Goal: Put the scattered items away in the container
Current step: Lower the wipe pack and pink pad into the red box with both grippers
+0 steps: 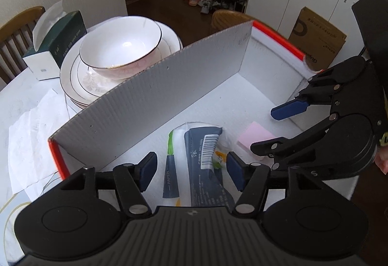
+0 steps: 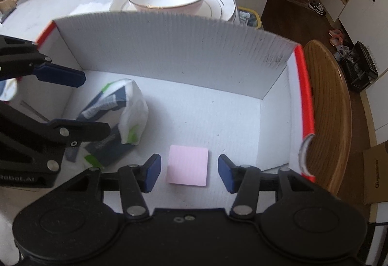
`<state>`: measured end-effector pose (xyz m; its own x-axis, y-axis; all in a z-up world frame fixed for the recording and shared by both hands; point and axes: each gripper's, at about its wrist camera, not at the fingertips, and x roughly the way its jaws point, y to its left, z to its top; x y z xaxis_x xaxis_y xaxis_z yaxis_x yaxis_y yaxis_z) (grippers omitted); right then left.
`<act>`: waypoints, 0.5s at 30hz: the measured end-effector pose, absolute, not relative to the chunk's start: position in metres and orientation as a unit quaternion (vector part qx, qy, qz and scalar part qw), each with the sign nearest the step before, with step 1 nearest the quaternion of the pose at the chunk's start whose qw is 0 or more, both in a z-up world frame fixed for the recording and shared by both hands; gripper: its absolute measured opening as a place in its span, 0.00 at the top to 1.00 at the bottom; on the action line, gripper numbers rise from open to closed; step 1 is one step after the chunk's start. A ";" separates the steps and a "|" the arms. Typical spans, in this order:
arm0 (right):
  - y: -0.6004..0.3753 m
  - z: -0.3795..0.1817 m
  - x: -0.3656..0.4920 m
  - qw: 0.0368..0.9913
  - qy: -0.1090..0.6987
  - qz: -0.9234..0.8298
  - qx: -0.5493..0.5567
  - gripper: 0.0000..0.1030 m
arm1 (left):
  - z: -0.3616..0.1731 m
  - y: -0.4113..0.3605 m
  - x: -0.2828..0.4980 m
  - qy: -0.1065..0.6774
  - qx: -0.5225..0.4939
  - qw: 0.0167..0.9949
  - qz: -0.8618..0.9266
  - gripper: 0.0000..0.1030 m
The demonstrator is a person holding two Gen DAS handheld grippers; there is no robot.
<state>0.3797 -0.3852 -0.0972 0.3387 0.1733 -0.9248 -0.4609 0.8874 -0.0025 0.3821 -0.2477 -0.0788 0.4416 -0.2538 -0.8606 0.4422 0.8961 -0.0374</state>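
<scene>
Blue-padded, the left gripper (image 1: 192, 172) stands open over a tissue packet (image 1: 205, 152) lying loose on the floor of the white corrugated box (image 1: 150, 101) — its pads clear of the wrapper. Just beside it, the right gripper (image 2: 189, 172) is open too, straddling a pink sticky-note pad (image 2: 188, 165) flat on the box floor. Beyond the far wall — a bowl (image 1: 121, 47) on stacked plates (image 1: 72, 79).
</scene>
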 end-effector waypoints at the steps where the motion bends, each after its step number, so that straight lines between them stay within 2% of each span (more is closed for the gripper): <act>1: -0.387 -0.094 0.378 0.809 0.537 0.199 -0.131 0.48 | -0.076 -0.247 0.380 0.484 0.095 0.845 -0.207 0.39; 10: -0.394 -0.062 0.361 0.827 0.507 0.221 -0.100 0.48 | -0.053 -0.237 0.357 0.456 0.075 0.861 -0.211 0.39; 15: -0.394 -0.042 0.340 0.841 0.481 0.232 -0.085 0.43 | -0.038 -0.229 0.341 0.437 0.066 0.872 -0.211 0.39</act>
